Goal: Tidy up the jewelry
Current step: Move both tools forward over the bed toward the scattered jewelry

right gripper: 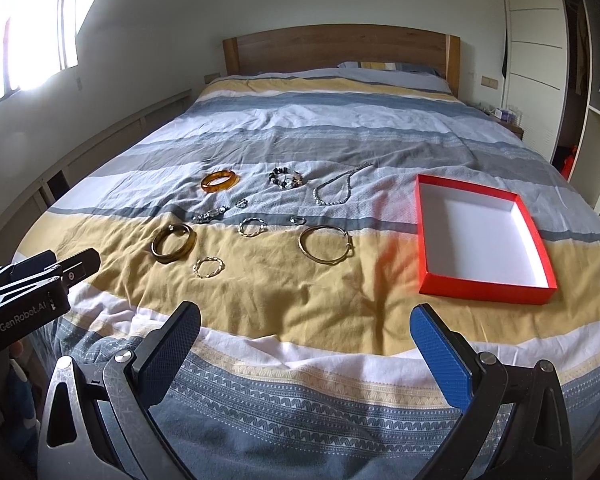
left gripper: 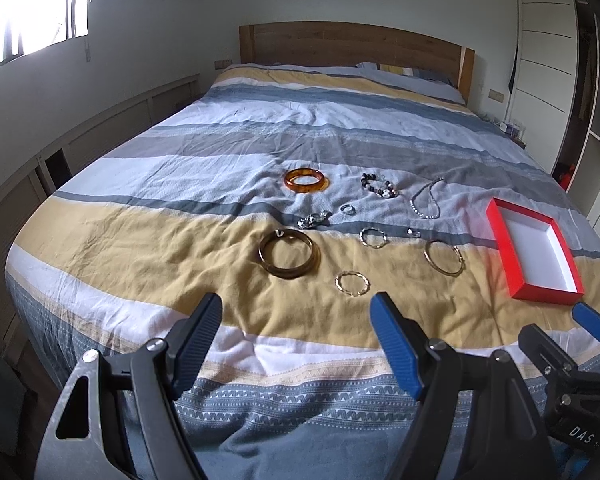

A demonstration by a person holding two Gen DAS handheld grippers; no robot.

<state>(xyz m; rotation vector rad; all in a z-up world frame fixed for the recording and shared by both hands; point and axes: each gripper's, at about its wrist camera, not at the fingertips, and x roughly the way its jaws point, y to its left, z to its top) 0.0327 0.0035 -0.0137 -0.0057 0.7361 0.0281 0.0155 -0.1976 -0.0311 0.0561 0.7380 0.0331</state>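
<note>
Left gripper [left gripper: 296, 322], right gripper [right gripper: 305, 330]: both spread wide, nothing held. Pearl necklace [right gripper: 334, 188], frame centre: snagging on quilt judged likely when lifted toward red box [right gripper: 426, 236].

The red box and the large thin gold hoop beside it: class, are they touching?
Apart. The right wrist view shows a wide strip of yellow bedspread between the red box and the thin gold hoop.

Your left gripper [left gripper: 298, 334] sits low centre of its frame, jaws spread wide, empty. Your right gripper [right gripper: 306, 346] is the same: low centre, jaws wide apart, gripping nothing.
</note>
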